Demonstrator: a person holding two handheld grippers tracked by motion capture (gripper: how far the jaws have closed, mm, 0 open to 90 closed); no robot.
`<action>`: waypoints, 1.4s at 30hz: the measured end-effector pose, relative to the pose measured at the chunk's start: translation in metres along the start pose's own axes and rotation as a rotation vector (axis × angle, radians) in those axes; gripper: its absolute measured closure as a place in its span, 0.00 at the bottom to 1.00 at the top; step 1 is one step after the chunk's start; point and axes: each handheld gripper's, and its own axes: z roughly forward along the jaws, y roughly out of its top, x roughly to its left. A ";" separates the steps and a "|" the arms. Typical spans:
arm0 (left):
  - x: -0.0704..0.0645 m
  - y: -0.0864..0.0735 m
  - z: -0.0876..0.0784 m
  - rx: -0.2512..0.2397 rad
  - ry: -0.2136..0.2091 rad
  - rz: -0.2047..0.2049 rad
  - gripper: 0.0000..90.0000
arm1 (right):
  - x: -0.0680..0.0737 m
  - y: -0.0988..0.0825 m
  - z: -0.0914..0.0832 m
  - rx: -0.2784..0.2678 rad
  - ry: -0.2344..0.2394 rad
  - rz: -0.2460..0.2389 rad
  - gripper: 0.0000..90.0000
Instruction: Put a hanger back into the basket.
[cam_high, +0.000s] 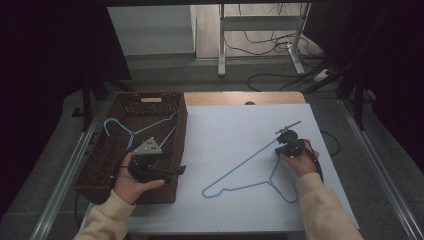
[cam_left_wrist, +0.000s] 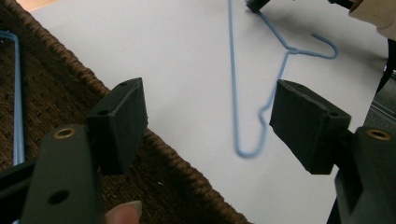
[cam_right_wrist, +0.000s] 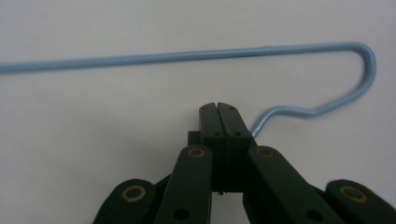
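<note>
I am holding two hand-held grippers, one in each hand. My right hand-held gripper (cam_right_wrist: 218, 108) is pressing its two jaws tight together on the wire of a blue hanger (cam_right_wrist: 187, 56); in the right gripper view the wire is running in under the pads from the right, then curving round a bend and stretching away to the left across the white surface. In the high view that right hand-held gripper (cam_high: 289, 145) is sitting over the right part of the counter (cam_high: 225, 135), near the hanger's upper right end, while the rest of this blue hanger (cam_high: 240, 167) is lying flat on the white sheet, its hook pointing toward my side.

My left hand-held gripper (cam_left_wrist: 208, 121) is standing with its two jaws wide apart and nothing between the pads; it is hovering at the rim of the one woven basket (cam_left_wrist: 56, 93). In the high view my left hand-held gripper (cam_high: 150, 167) is over the right side of the brown basket (cam_high: 125, 107), which is occupying the left part of the counter.

I am counting two blue hangers in all: the one I am gripping on the counter, and a second blue hanger (cam_high: 132, 132) lying inside the basket, well apart from the first.
</note>
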 end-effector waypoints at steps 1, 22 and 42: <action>-0.001 0.000 0.000 -0.002 -0.001 0.001 0.30 | -0.001 -0.004 -0.002 0.010 -0.010 0.003 1.00; 0.000 0.003 0.001 -0.005 -0.004 0.003 0.30 | 0.048 -0.048 -0.044 0.050 0.117 -0.090 1.00; -0.001 0.003 0.000 -0.006 -0.008 0.008 0.30 | 0.095 0.055 0.028 -0.020 0.205 -0.181 1.00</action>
